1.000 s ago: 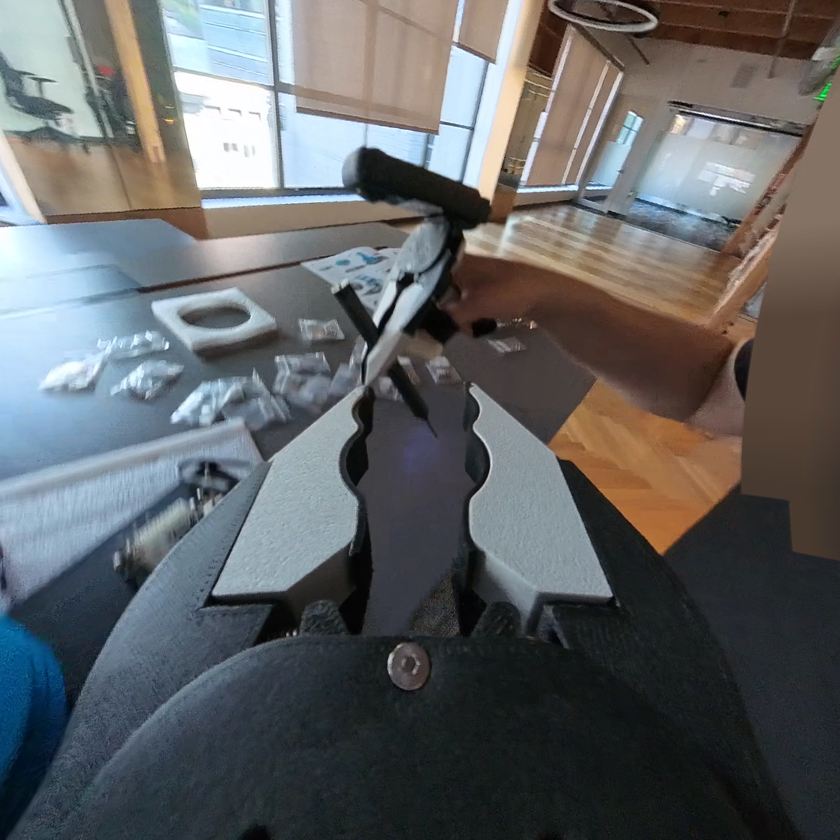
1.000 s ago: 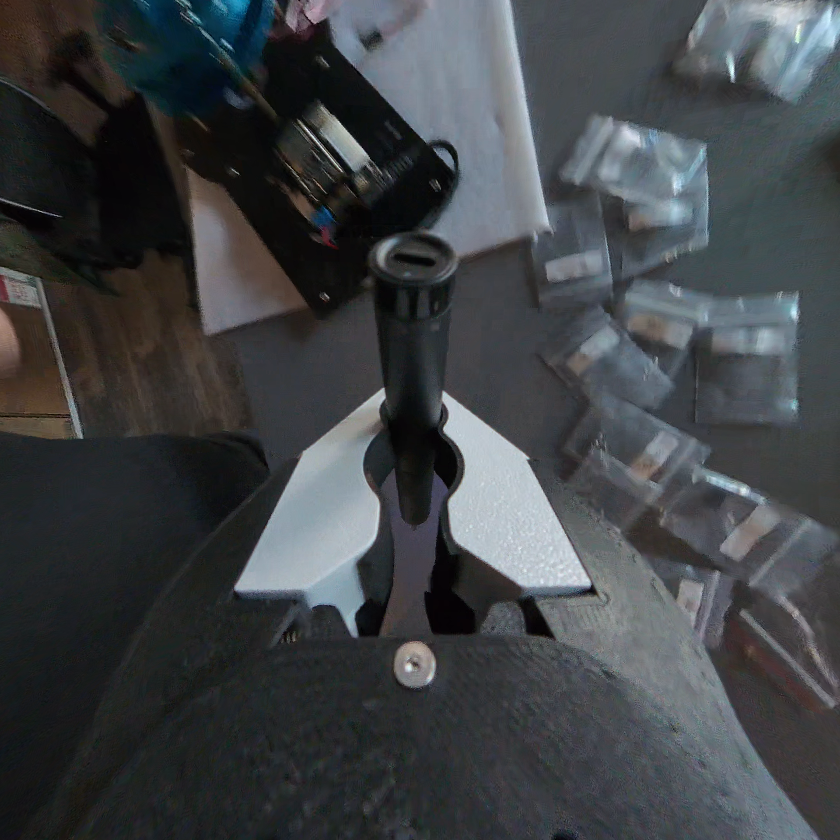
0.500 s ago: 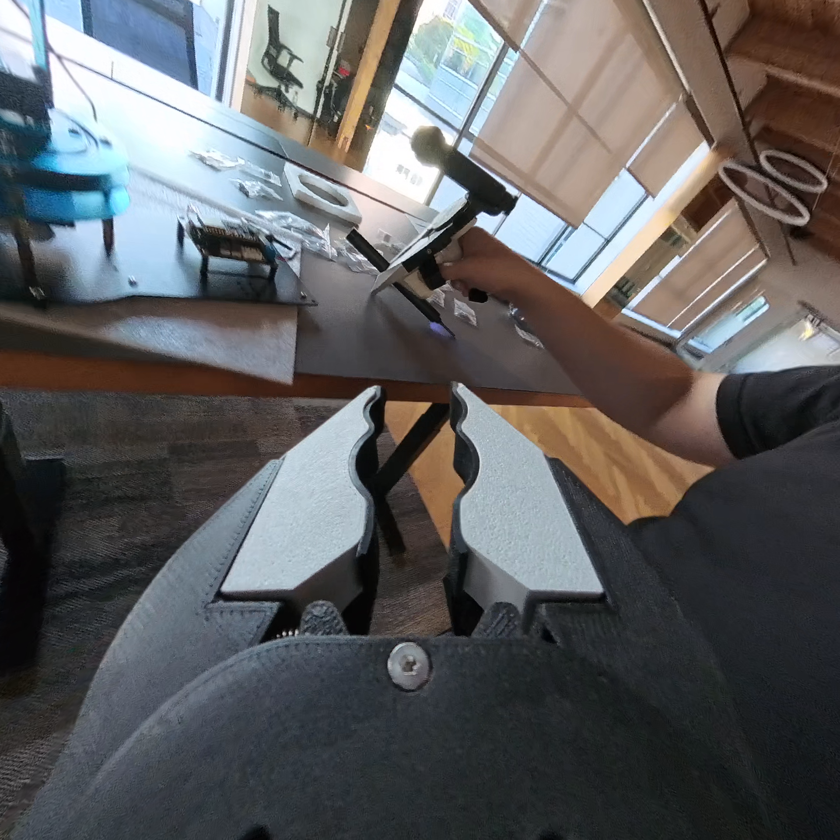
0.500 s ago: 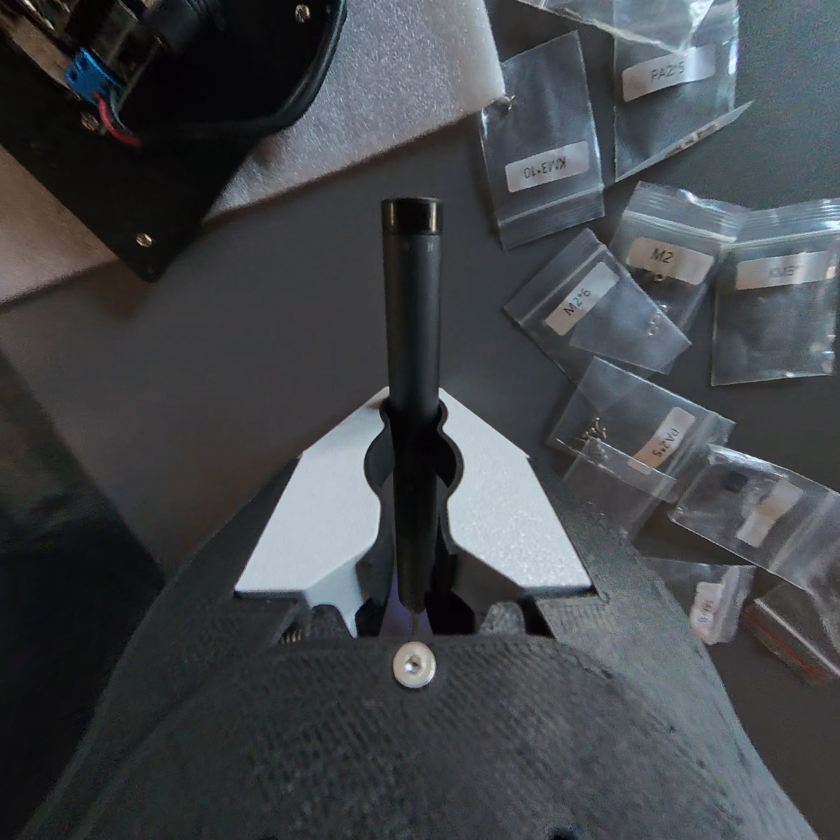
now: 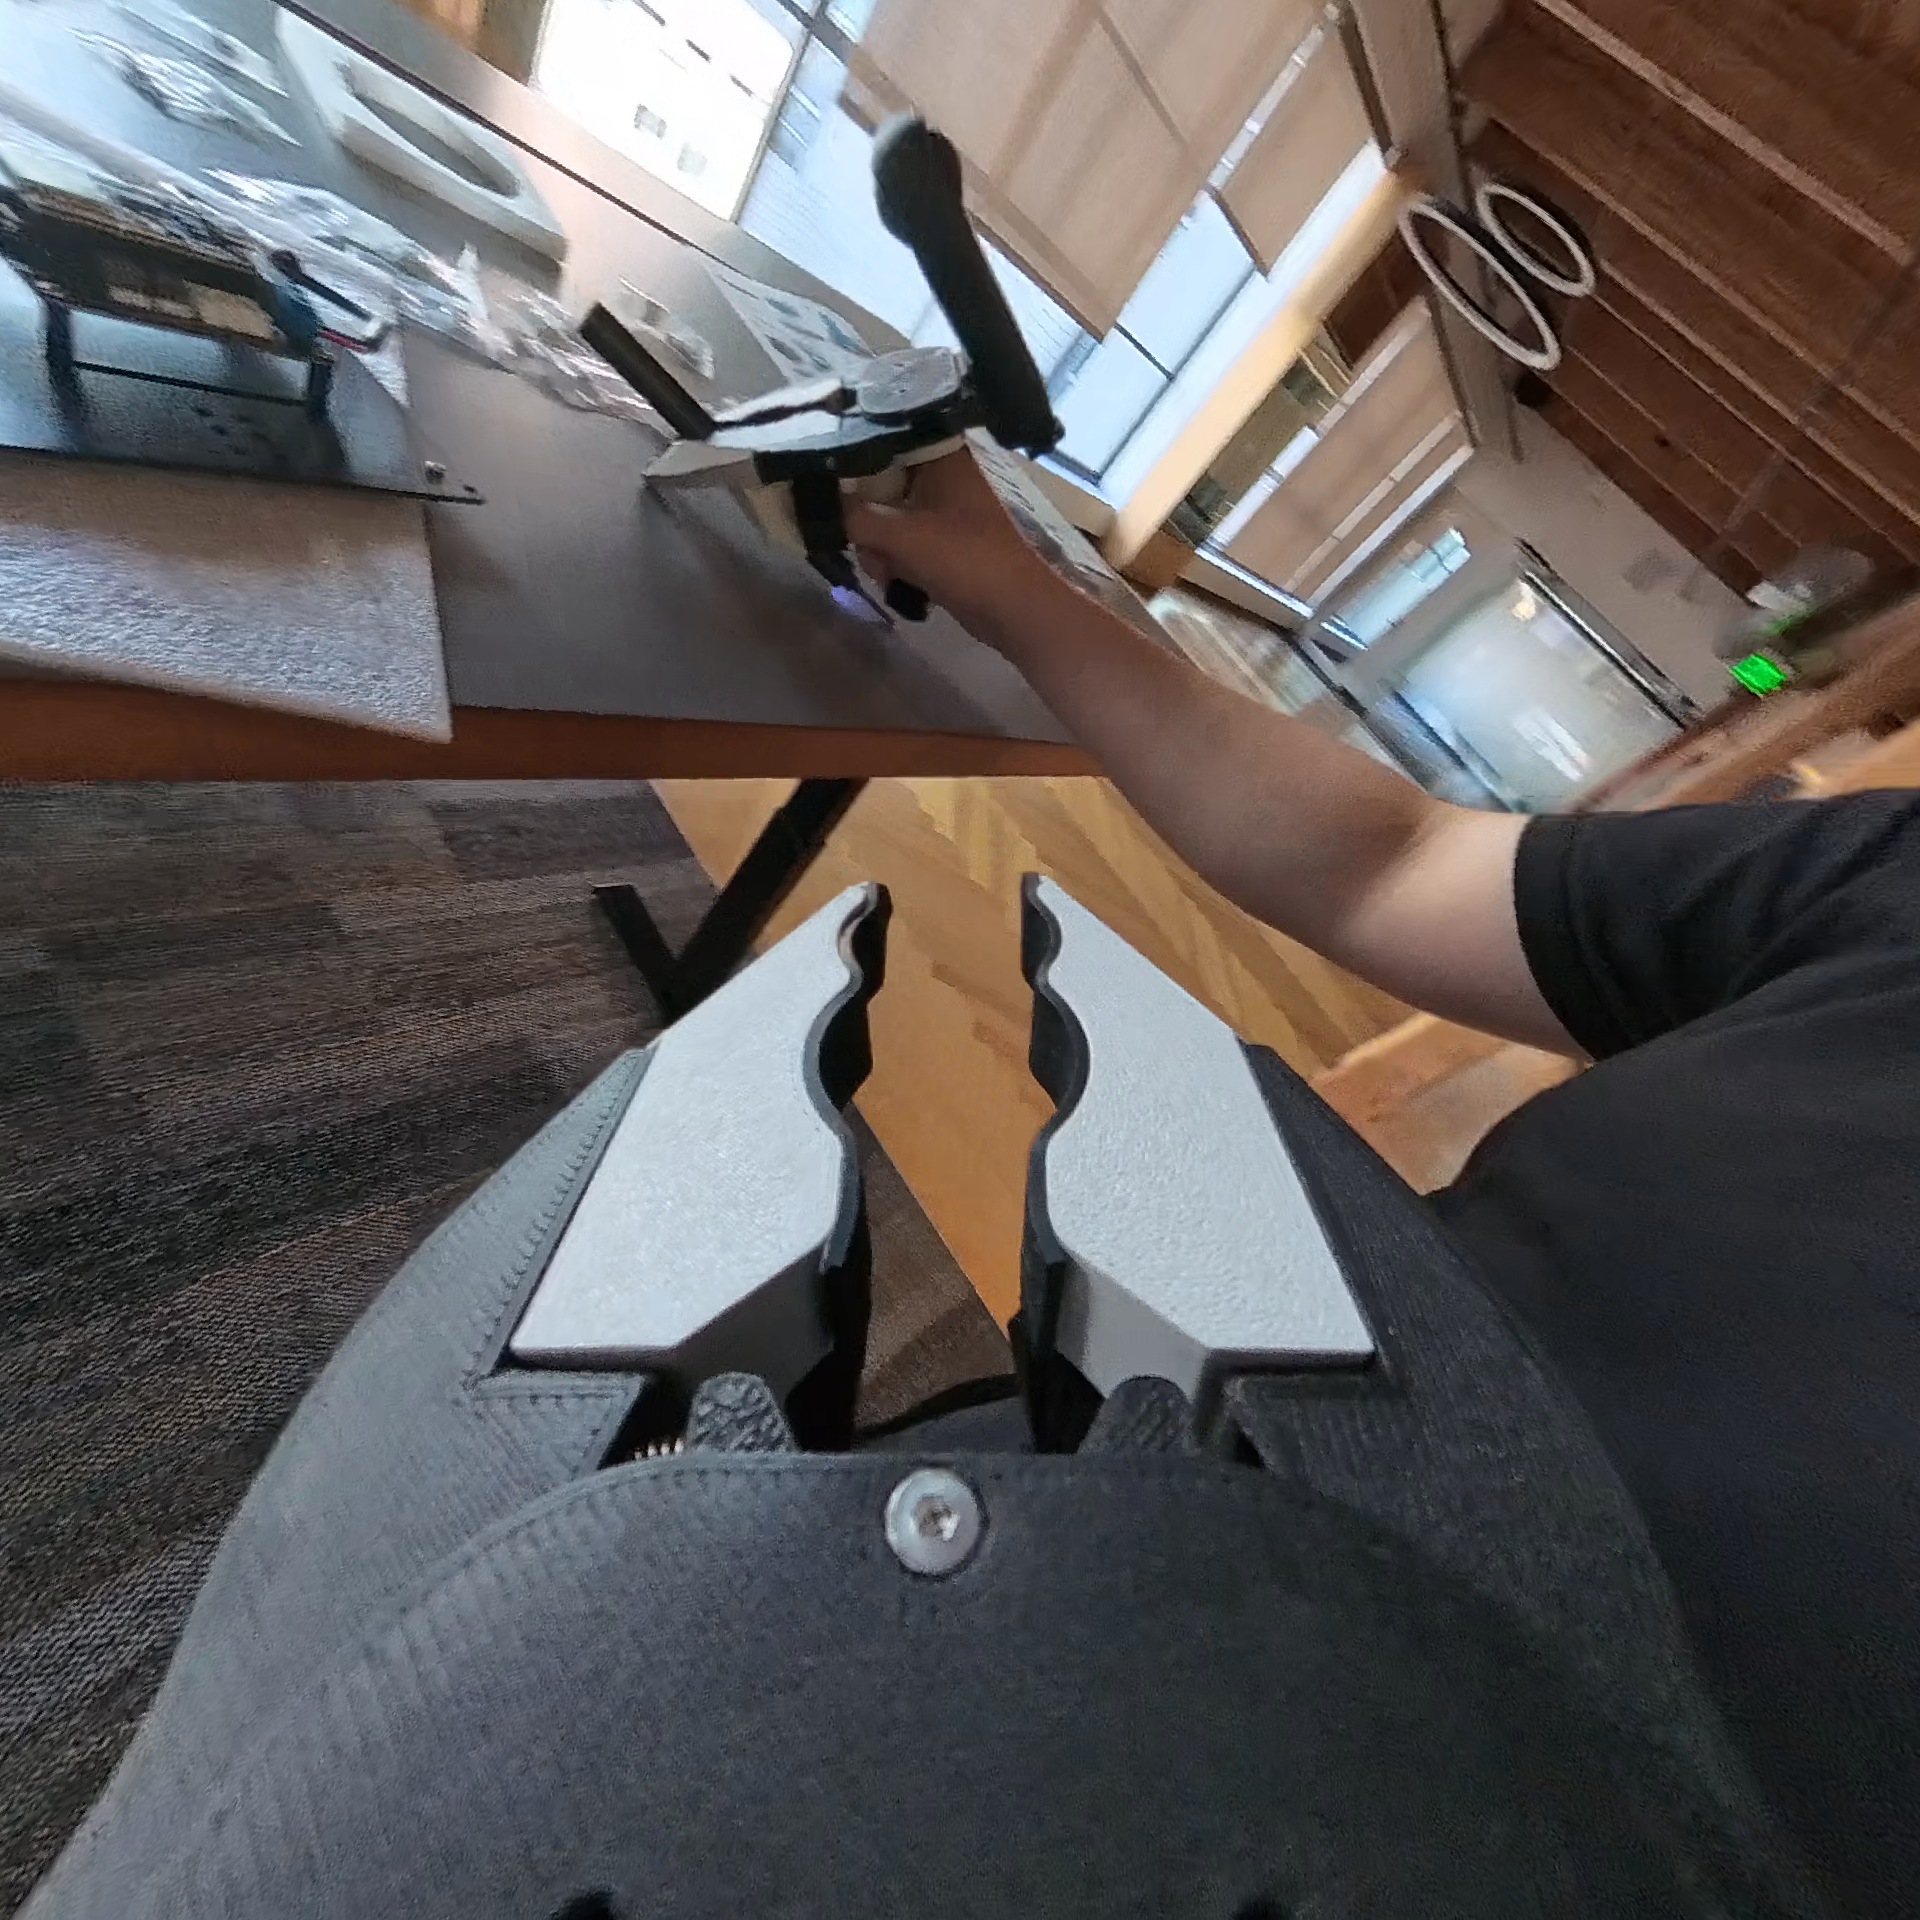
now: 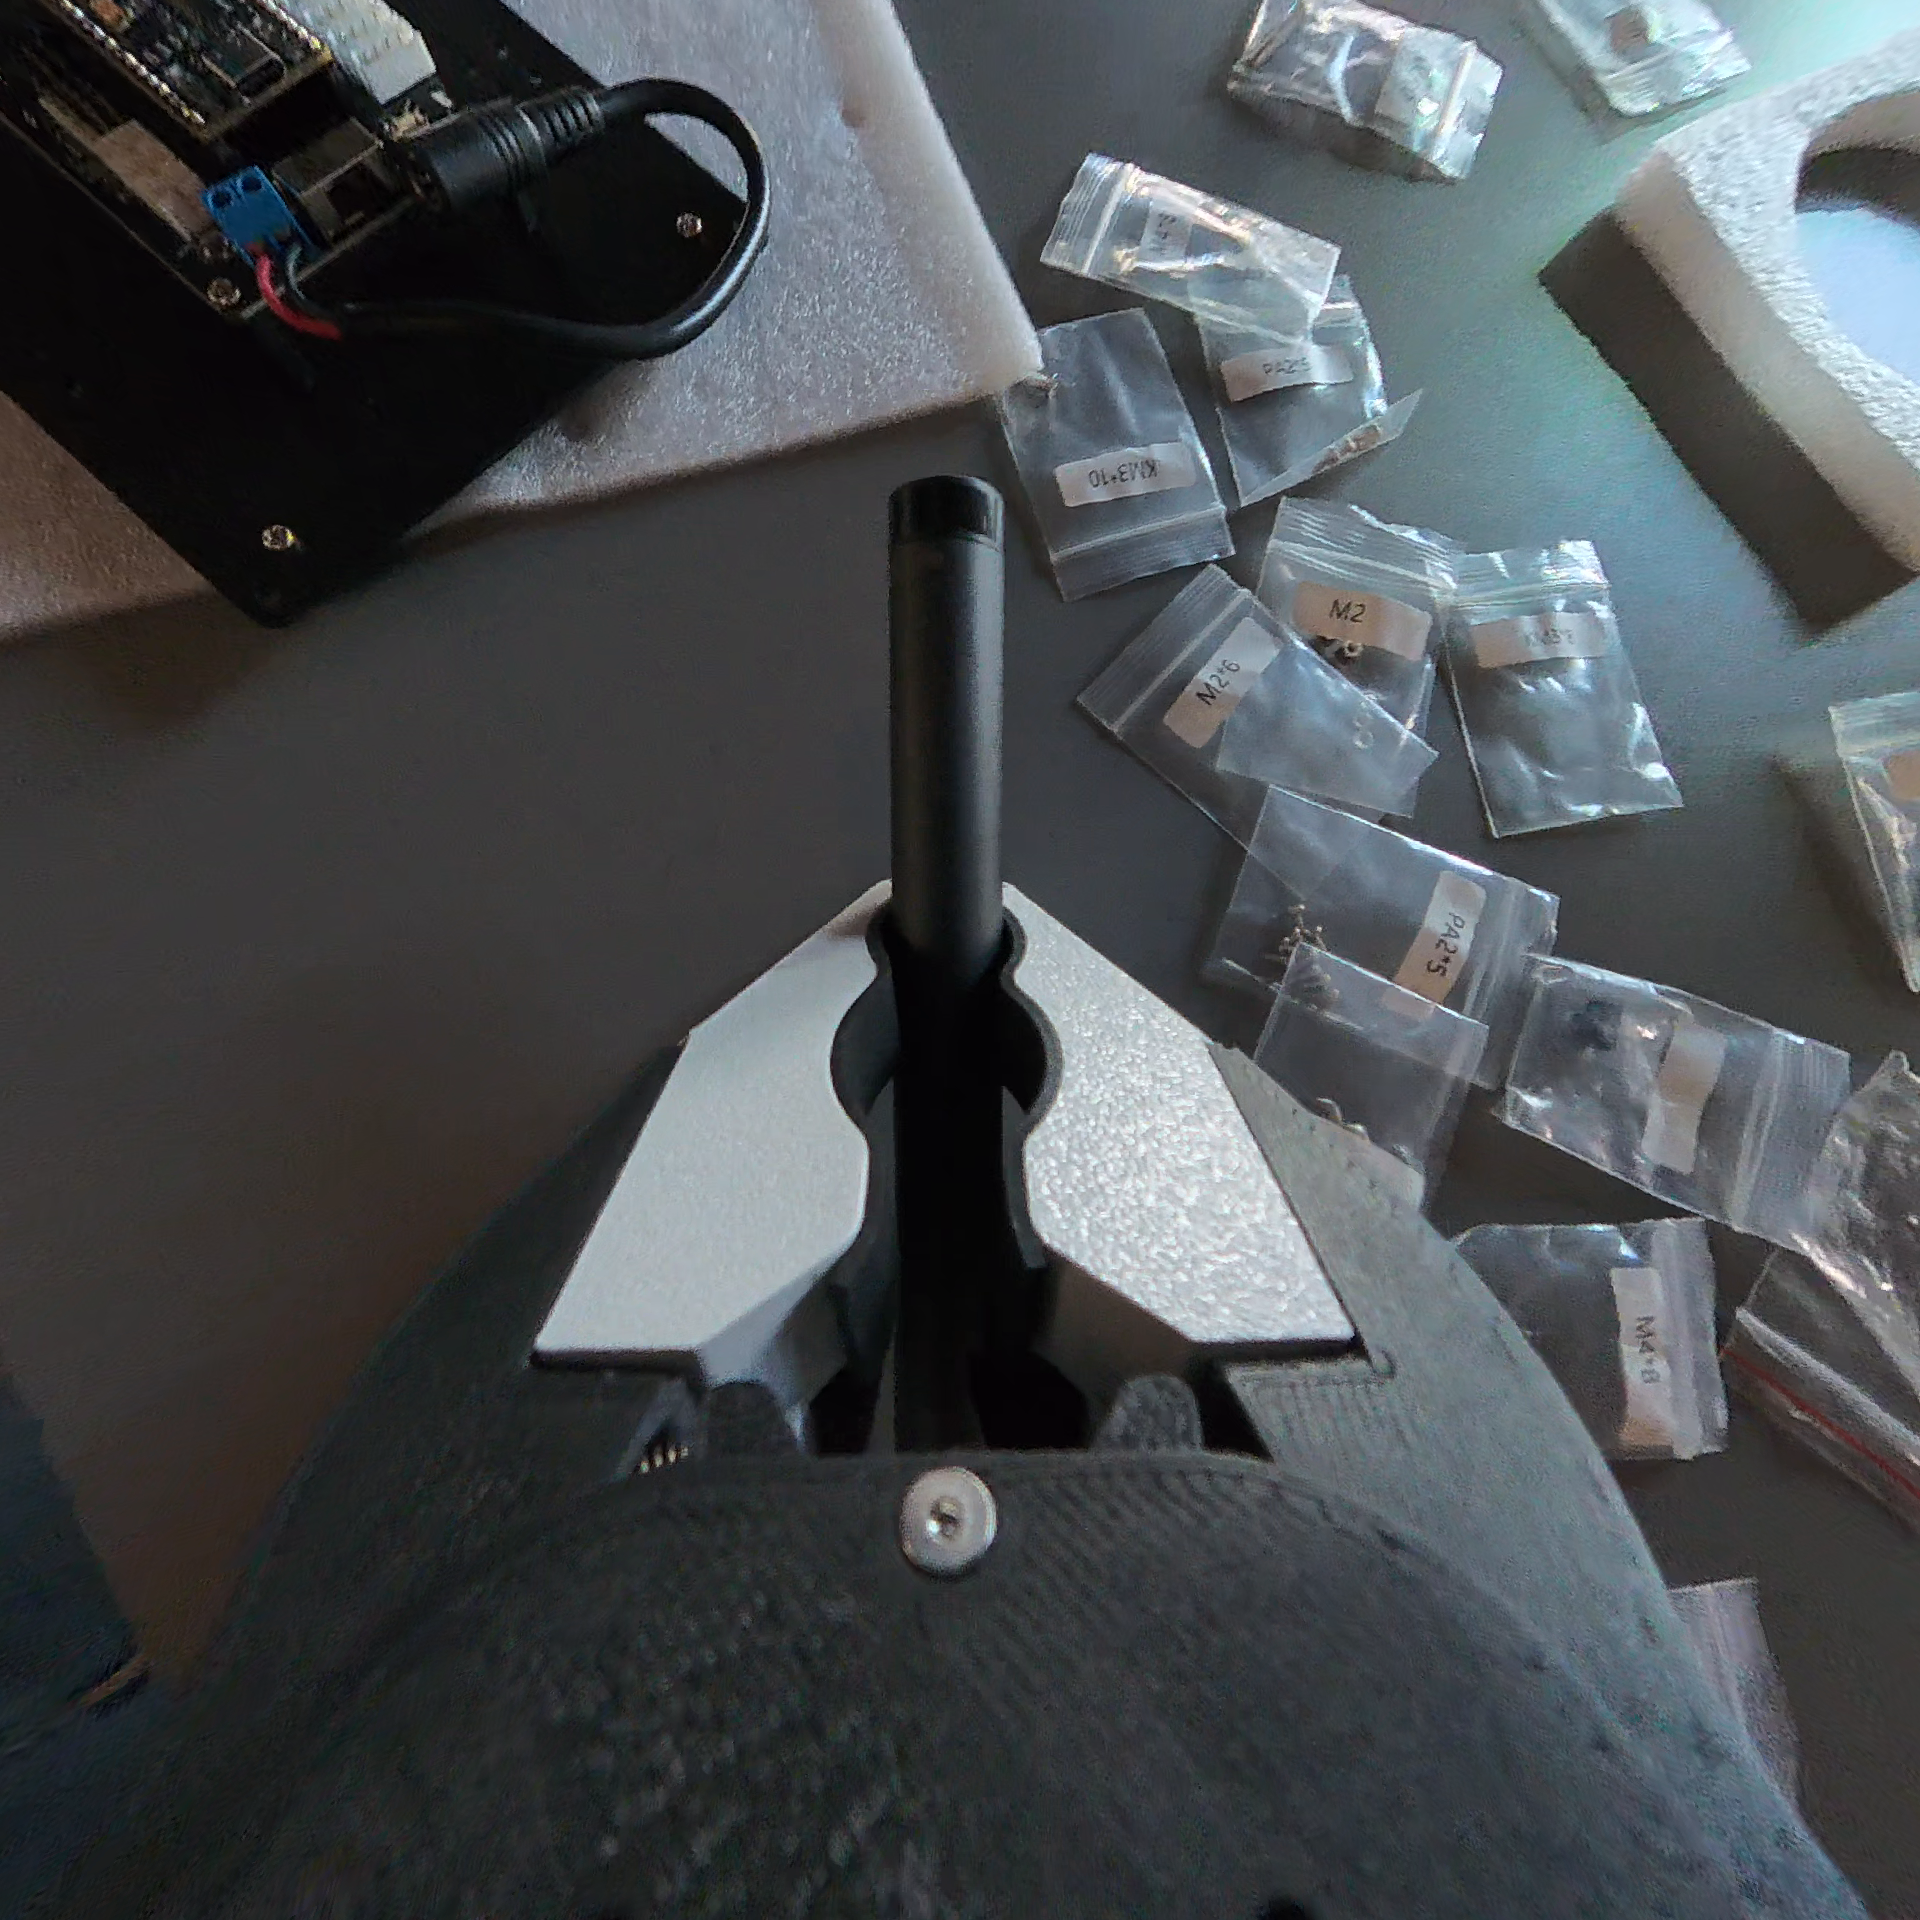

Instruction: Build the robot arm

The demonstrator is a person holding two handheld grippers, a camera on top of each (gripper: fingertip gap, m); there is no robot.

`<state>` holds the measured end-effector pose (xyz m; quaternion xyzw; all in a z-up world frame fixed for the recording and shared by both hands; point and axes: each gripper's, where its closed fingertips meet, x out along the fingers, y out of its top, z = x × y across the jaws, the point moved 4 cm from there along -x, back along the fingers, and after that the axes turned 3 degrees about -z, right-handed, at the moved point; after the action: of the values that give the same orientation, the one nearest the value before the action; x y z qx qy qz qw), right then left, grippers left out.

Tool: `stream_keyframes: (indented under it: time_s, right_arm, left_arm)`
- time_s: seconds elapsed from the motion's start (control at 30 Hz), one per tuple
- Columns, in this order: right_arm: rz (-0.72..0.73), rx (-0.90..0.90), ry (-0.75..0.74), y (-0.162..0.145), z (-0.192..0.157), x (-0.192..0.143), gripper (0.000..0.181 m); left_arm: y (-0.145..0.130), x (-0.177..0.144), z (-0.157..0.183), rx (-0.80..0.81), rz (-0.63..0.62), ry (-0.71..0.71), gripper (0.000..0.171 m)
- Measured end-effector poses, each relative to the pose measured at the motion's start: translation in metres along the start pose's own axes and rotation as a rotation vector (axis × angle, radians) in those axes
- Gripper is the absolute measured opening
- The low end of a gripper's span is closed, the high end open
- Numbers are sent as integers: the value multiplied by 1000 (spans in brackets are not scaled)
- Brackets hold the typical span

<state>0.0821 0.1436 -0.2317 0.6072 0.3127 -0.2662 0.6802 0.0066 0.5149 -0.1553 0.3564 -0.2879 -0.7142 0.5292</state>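
Observation:
My right gripper point(image 6: 943, 925) is shut on a slim black rod-shaped tool point(image 6: 943, 727), which sticks forward out of the jaws, low over the dark table mat point(image 6: 416, 831). In the left wrist view the same gripper point(image 5: 686, 442) is held by a hand point(image 5: 935, 540), and the tool point(image 5: 623, 343) lies nearly flat above the table with a small purple glow at its rear tip. My left gripper point(image 5: 951, 894) is open and empty. It hangs below the table edge point(image 5: 623, 743), over the floor and apart from everything.
Several small clear bags of screws point(image 6: 1340, 665) lie right of the tool. A black electronics board with a cable point(image 6: 312, 260) sits on a white foam sheet point(image 6: 831, 260) at the far left. A foam block with a round hole point(image 6: 1766, 312) is at the far right. A table leg point(image 5: 748, 894) stands ahead of my left gripper. My right fingertips sit around 35 centimetres from my left ones.
My left gripper has dropped from table height to below the table edge and stays open. My right gripper has tipped down close to the mat, still gripping the tool.

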Motion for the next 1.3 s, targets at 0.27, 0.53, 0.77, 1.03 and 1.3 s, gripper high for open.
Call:
stream_keyframes:
  time_s: [0.27, 0.53, 0.77, 1.03, 1.3]
  right_arm:
    - [-38, -41, 44, -6, -13, -8, 14]
    - [-14, -268, 105, -8, -23, -12, 13]
    - [109, -319, 90, -16, -28, -16, 13]
    - [53, -340, 193, -19, -26, -19, 13]
    - [127, -293, 291, -22, -18, -19, 19]
  left_arm:
    - [-7, -29, -43, 32, -141, -93, 22]
    - [-15, -51, -75, -44, -179, -91, 18]
    - [-21, -34, -74, -28, -298, -104, 17]
    - [-31, -6, -46, -24, -398, -126, 16]
    - [-36, 25, -34, -15, -464, -134, 12]
